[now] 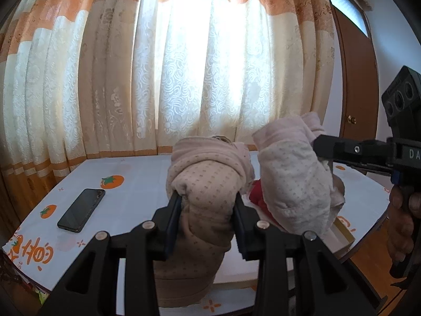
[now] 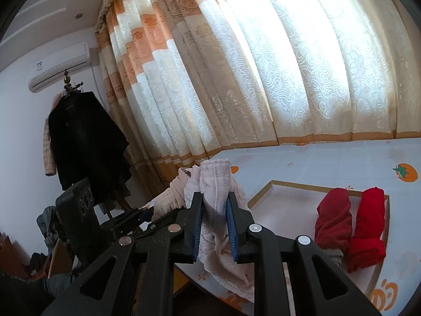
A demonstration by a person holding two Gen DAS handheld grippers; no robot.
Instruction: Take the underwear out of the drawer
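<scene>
Both tongs loaded. My left gripper (image 1: 208,200) is clamped on a rolled beige dotted underwear piece (image 1: 205,184), low centre of the left wrist view, held up clear of the table (image 1: 136,184). My right gripper (image 2: 214,210) is pinched narrow on a pale pink underwear piece (image 2: 214,184), centre of the right wrist view; the cloth hangs below the jaws.

Drawer tray (image 2: 263,191), shallow with a gold rim, sits on the table at lower right of the right wrist view. Two red rolled pieces (image 2: 350,221) lie in it side by side, touching.

Judgement: two pieces out of the tray but not yet set down; two red ones left to take. Roughly halfway. A phone (image 1: 81,209) lies on the tablecloth, lower left of the left wrist view, well apart from the work.
</scene>
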